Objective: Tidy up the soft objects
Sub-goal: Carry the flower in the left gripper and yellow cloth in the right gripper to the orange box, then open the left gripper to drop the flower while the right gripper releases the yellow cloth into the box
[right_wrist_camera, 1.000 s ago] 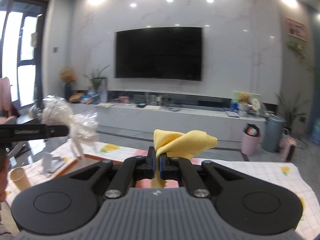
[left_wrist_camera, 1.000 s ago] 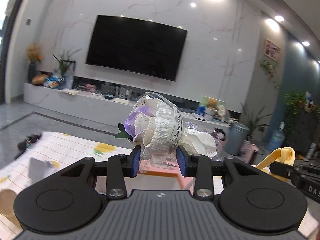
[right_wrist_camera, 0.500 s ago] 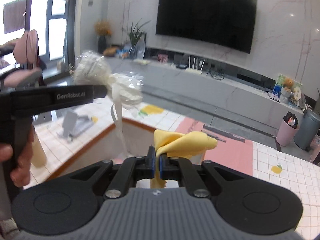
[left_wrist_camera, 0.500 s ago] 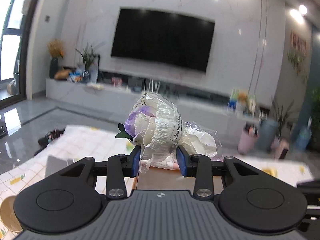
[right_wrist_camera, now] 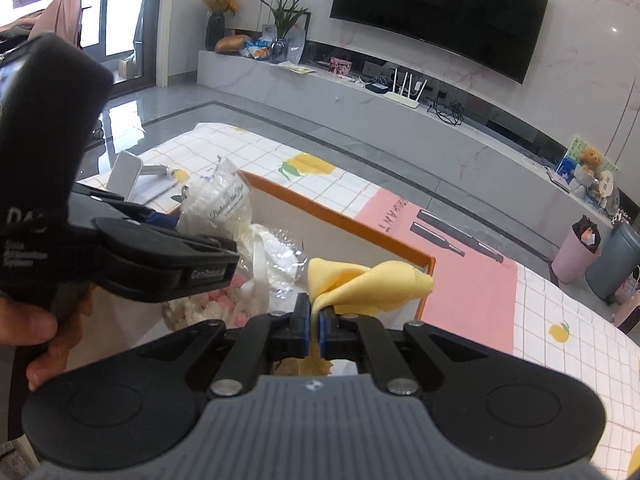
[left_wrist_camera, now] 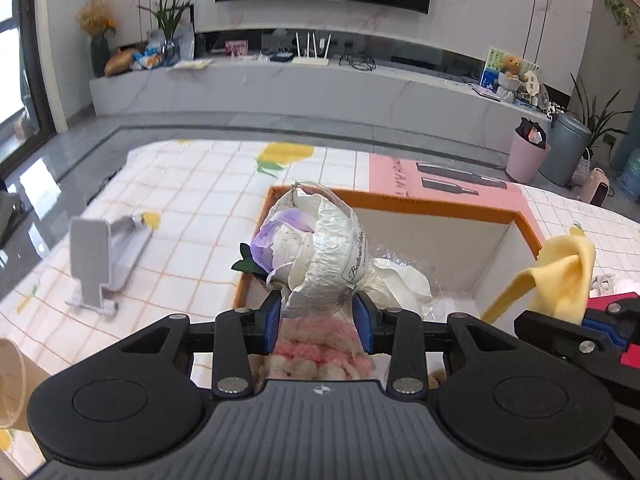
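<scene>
Both tools have tipped down since a second ago: views that faced the TV wall now look onto the worktop (left_wrist_camera: 192, 216) and the orange-rimmed box (left_wrist_camera: 524, 220), which sits right under them.

Left tool (left_wrist_camera: 316, 316): jaws part-open, clamped across the wrapped flower bundle (left_wrist_camera: 320, 256), hanging over the box's near-left corner. Right tool (right_wrist_camera: 314, 326): jaws nearly shut, pinching the yellow cloth (right_wrist_camera: 368, 284) over the box's right side.

Risks, near to far:
- Crinkly film on the bundle is slick, so it could slide out of the pads if it's let go unevenly, or tip over the left rim onto the worktop.
- Cloth is held by one fold; the loose end may drape over the orange wall rather than drop inside.
- Tools sit close together, so a clash is possible if both go down at once.
- Phone stand (left_wrist_camera: 100, 264) on the left is near enough to get knocked on the way out.

Hard to see: pink-and-cream fluffy item (left_wrist_camera: 320, 352) in the box is mostly hidden behind the left tool, box floor barely visible. Can't tell how much room is left. Paper cup (left_wrist_camera: 10, 384) is cut off at the frame edge.
</scene>
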{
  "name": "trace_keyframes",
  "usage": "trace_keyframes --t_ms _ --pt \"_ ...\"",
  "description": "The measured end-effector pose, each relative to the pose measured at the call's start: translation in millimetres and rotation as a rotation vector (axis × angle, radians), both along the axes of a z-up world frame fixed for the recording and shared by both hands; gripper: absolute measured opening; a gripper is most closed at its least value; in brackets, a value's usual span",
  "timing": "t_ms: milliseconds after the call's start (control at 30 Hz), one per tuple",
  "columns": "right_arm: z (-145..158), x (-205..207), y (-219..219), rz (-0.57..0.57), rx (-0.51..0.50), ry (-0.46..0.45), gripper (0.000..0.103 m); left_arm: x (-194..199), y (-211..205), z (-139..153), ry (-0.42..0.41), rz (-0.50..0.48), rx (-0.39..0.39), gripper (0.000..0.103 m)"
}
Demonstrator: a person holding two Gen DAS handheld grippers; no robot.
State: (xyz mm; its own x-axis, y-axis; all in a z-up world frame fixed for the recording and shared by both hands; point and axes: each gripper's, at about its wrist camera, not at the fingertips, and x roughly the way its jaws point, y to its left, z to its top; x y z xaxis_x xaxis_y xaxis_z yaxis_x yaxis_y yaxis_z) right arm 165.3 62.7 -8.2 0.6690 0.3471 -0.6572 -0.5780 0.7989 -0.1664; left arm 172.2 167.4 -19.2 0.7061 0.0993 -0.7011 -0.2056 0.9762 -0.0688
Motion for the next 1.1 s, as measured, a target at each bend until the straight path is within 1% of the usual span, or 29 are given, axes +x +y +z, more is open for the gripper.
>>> trace_keyframes --t_ms 33,67,100,167,200,233,267,333,500,633,700,767,900,967,1100 --pt "-1.0 0.8 0.5 -0.001 -0.002 0.002 0.001 -0.4 0.2 -3.1 0.004 0.005 0.002 0.049" --pt "-1.4 1.9 0.0 -0.002 -0.004 0.005 0.001 0.5 -0.4 -4.6 0.007 0.011 0.011 0.052" --pt "-2.0 3.2 1.0 -0.003 -0.006 0.007 0.001 2.1 -1.2 -5.9 0.007 0.016 0.023 0.059" --pt "-3.1 3.4 2.6 -0.005 -0.012 0.009 0.001 3.4 -1.6 -5.4 0.007 0.006 0.043 0.064" --pt "-4.2 3.1 2.7 -0.005 -0.014 0.01 0.001 1.8 -2.6 -3.3 0.003 -0.006 0.052 0.068" --pt "-5.2 3.0 2.6 -0.007 -0.014 0.012 0.001 2.2 -4.1 0.2 -0.004 -0.011 0.061 0.076" --pt "-6.0 3.1 2.0 -0.009 -0.013 0.014 0.001 0.1 -5.4 3.7 -0.017 -0.005 0.078 0.081" --pt "-6.8 5.2 1.6 -0.015 -0.012 0.018 0.001 -4.6 -7.1 11.0 -0.045 -0.013 0.089 0.086" --pt "-5.5 11.5 6.0 -0.012 -0.011 0.027 0.001 -13.4 -2.5 29.2 -0.105 -0.014 0.095 0.089" --pt "-9.7 18.8 21.9 0.025 -0.08 0.041 0.001 -16.3 5.3 34.1 -0.133 0.002 0.127 0.091" --pt "-12.9 27.3 31.9 0.032 -0.119 0.066 0.001 -13.7 9.2 30.7 -0.118 0.008 0.15 0.091" --pt "-15.7 39.3 40.6 0.027 -0.142 0.099 0.001 -10.2 14.4 25.9 -0.098 0.019 0.156 0.091" --pt "-28.7 55.9 58.4 0.058 -0.245 0.146 0.001 -6.0 28.6 20.8 -0.073 0.051 0.118 0.091" --pt "-39.6 65.4 66.1 0.036 -0.311 0.159 0.001 -6.1 33.1 20.3 -0.068 0.059 0.106 0.091" --pt "-59.8 79.5 74.6 0.022 -0.374 0.19 0.001 -8.5 38.0 20.0 -0.064 0.057 0.089 0.091"
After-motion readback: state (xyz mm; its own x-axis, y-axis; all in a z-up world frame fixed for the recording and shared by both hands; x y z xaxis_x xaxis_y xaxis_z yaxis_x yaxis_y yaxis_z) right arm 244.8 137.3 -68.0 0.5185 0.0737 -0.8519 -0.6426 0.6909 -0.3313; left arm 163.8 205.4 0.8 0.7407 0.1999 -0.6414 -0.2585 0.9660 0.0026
